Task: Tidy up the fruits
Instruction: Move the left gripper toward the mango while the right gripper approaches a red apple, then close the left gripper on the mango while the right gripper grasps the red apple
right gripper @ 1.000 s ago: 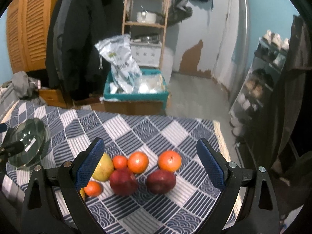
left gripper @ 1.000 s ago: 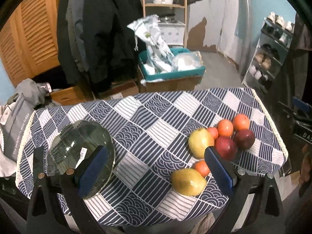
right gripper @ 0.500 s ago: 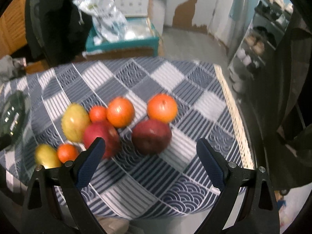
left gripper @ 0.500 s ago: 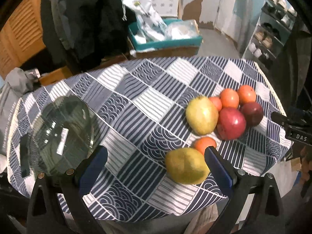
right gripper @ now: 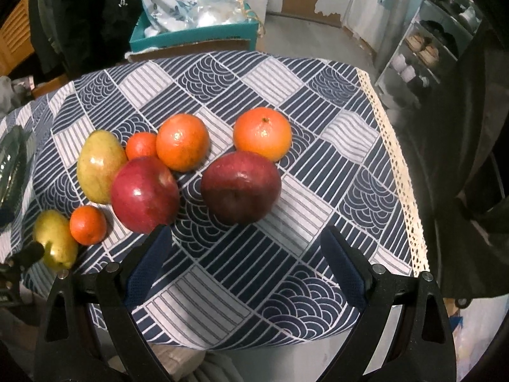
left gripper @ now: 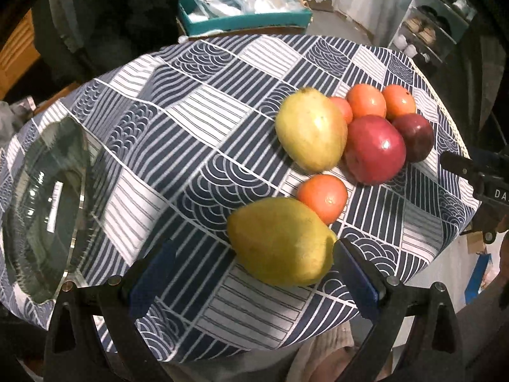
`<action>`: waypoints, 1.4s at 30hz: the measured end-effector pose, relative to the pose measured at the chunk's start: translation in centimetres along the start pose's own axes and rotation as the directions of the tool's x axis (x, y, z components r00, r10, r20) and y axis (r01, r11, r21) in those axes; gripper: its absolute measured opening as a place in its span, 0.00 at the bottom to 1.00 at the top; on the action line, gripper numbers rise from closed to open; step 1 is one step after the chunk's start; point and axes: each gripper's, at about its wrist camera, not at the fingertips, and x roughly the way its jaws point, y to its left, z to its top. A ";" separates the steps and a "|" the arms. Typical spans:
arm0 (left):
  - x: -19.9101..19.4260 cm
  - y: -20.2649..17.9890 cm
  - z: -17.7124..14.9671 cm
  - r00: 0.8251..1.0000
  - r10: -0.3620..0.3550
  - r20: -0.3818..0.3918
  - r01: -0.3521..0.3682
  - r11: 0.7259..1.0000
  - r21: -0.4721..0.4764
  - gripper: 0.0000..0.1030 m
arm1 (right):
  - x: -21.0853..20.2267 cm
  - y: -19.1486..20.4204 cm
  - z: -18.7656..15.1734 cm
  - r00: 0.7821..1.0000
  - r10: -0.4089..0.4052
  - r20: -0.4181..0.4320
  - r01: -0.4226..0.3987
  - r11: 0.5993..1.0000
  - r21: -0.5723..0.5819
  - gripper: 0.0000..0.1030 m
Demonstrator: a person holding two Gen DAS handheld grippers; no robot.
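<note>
Fruit lies on a blue-and-white patterned tablecloth (left gripper: 197, 133). My left gripper (left gripper: 254, 273) is open, its fingers either side of the near yellow mango (left gripper: 280, 242), not closed on it. A small orange (left gripper: 323, 195), a second mango (left gripper: 310, 130), a red apple (left gripper: 375, 149) and a dark apple (left gripper: 413, 141) lie beyond. A glass bowl (left gripper: 44, 210) sits at the left. My right gripper (right gripper: 245, 261) is open just short of the dark apple (right gripper: 241, 187), with the red apple (right gripper: 144, 194) and oranges (right gripper: 262, 133) around it.
The table's lace edge (right gripper: 400, 172) drops off at the right. Behind the table stands a teal box with plastic bags (right gripper: 194, 28). A shoe rack (right gripper: 429, 47) is at the far right. Dark coats (left gripper: 105, 16) hang at the back left.
Both grippers have moved down and forward toward the fruit. The left gripper now brackets the near mango; the right one has closed in on the dark apple.
</note>
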 end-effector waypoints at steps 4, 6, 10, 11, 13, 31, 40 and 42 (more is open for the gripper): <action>0.6 -0.2 -0.1 1.000 -0.024 -0.010 0.024 1.000 -0.002 0.97 | 0.4 -0.1 0.0 1.000 0.004 -0.012 -0.004 1.000 0.007 0.91; 0.9 -0.5 -0.2 0.999 -0.039 -0.017 0.039 0.999 -0.003 0.97 | 0.7 -0.1 0.0 1.000 0.008 -0.018 -0.008 1.000 0.010 0.91; 2.0 -1.2 -0.3 0.998 -0.028 -0.048 0.029 0.999 0.023 0.97 | 1.3 -0.2 0.0 0.999 0.012 -0.031 -0.012 1.000 0.013 0.91; 2.3 -1.3 -0.3 0.998 -0.025 -0.056 0.026 0.999 0.026 0.97 | 1.4 -0.2 0.0 0.999 0.013 -0.033 -0.012 1.000 0.015 0.91; 2.8 -1.2 -0.2 0.997 -0.024 -0.068 0.026 0.999 0.026 0.97 | 1.6 -0.3 0.1 0.999 0.016 -0.036 -0.015 1.000 0.020 0.91; 4.3 -1.5 0.0 0.996 -0.053 -0.076 0.056 0.997 0.045 0.82 | 3.8 -0.2 2.0 0.998 0.056 -0.034 -0.055 0.998 0.027 0.91; 2.5 0.7 1.0 0.999 -0.038 -0.031 0.038 0.999 -0.011 0.82 | 6.0 -0.3 3.1 0.996 0.076 -0.048 -0.073 0.996 0.047 0.91; 2.3 1.1 1.5 1.000 -0.022 -0.014 0.021 1.000 -0.014 0.82 | 6.5 -0.3 3.3 0.996 0.071 -0.056 -0.068 0.996 0.050 0.91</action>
